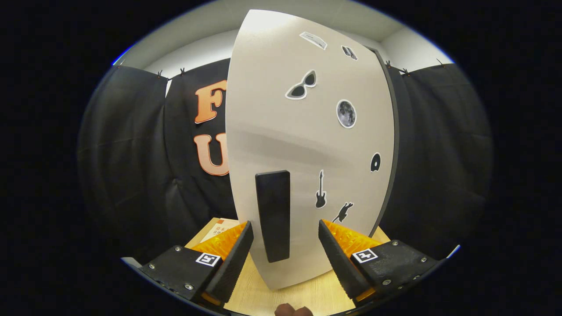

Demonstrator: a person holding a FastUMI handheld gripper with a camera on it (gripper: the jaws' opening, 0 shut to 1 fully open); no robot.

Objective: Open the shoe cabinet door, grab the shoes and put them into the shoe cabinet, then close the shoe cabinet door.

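The shoe cabinet's pale door (281, 131) stands right in front of me, with several small stickers on its face. A black upright handle (273, 215) is fixed low on the door. My gripper (285, 228) is open, its two fingers on either side of the handle with gaps on both sides, touching nothing. The left fingertip (246, 232) sits just left of the handle and the right fingertip (325, 230) well to its right. The door looks swung out a little, with its left edge toward me.
The cabinet stands on a light wooden tabletop (290, 294). A printed paper or box (217, 230) lies on the table behind the left finger. Black cloth walls (131, 153) close the booth on both sides. Part of a hand shows below the fingers.
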